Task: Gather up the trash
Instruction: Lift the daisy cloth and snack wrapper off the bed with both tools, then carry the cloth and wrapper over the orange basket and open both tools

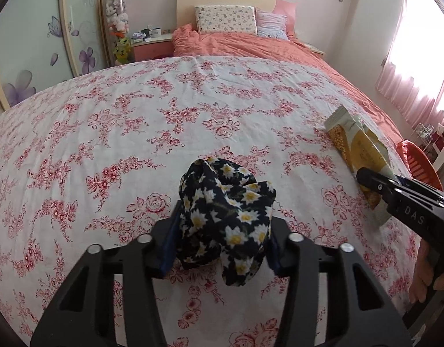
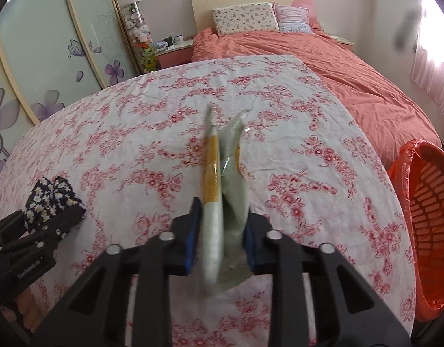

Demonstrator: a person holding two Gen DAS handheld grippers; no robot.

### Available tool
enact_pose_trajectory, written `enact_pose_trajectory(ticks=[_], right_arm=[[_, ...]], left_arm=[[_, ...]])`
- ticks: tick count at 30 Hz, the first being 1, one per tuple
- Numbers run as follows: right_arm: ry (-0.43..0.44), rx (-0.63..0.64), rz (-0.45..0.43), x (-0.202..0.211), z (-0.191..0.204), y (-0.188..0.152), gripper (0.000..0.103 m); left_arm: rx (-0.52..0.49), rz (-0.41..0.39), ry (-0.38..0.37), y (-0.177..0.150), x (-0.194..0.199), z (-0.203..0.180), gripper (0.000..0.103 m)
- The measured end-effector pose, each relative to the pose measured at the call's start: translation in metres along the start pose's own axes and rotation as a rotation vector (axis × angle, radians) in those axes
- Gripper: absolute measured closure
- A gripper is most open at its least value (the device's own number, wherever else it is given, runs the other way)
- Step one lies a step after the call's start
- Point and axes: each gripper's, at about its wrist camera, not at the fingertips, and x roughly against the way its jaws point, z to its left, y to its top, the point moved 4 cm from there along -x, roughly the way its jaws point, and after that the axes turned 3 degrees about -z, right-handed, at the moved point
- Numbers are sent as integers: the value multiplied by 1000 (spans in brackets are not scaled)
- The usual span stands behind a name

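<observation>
Nearest you, your left gripper (image 1: 222, 231) has its jaws clamped on a bunched daisy-print cloth (image 1: 226, 211), held just above the floral sheet (image 1: 135, 133), while your right gripper (image 2: 220, 234) has its jaws clamped on a crinkled snack wrapper (image 2: 222, 179), also lifted clear of the bed. You look to be mid-carry: the wrapper is picked up but not yet binned. Farther right, beside the bed, stands the orange basket (image 2: 429, 211) lined with a red bag; swing the wrapper over its mouth before opening.
</observation>
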Motion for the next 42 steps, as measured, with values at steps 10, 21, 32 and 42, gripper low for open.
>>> enact_pose_trajectory(ticks=[10,21,32,42], right_arm=[[8,-6,-52,28,2,4,86],[-48,5,-183,95,-14,11,86],[-135,-13,-311,165,-47,8,86],[-195,-66,-352,201,-89,-9,86]], left_arm=[[-17,-35,5,9,14,-8,70],[-46,-109,24,28,52,-28,70],[-94,-167,38,38,81,-69,70],[-162,-191,4,38,92,-122,69]])
